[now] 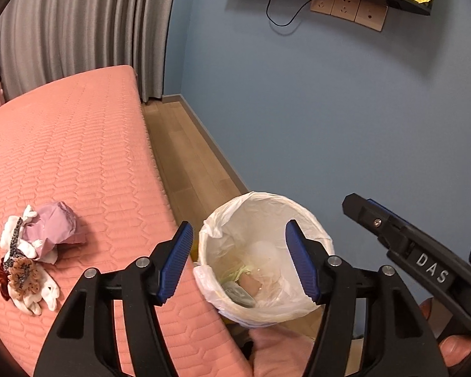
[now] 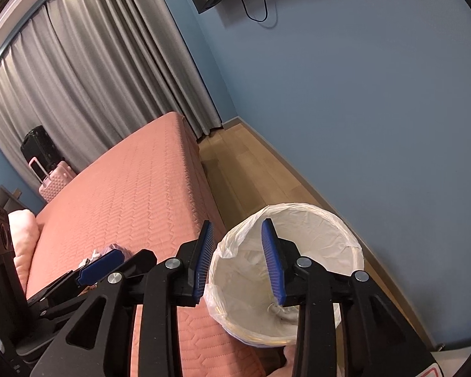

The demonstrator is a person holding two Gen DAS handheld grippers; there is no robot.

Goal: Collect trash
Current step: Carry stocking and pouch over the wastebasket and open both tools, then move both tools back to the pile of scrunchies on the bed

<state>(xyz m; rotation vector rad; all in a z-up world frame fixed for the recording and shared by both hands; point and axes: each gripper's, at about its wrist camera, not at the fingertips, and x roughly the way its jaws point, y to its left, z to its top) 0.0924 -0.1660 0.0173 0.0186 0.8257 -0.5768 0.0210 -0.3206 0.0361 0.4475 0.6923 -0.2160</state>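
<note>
1. White-lined trash bin (image 1: 267,257) is standing beside the bed (image 1: 78,157), already holding some scraps.
2. Left tongs (image 1: 240,262) and right tongs (image 2: 240,259) are hovering above it, apart, gripping nothing.
3. Crumpled purple paper (image 1: 55,229) and a rag pile (image 1: 25,276) are lying uncollected on the bed.

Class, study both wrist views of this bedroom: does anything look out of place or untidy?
Yes. A heap of crumpled pink paper and small cloth bits lies on the pink bed, though the lined bin beside it already holds rubbish. The bin's liner bunches unevenly over the rim. Both grippers are open and empty.
</note>
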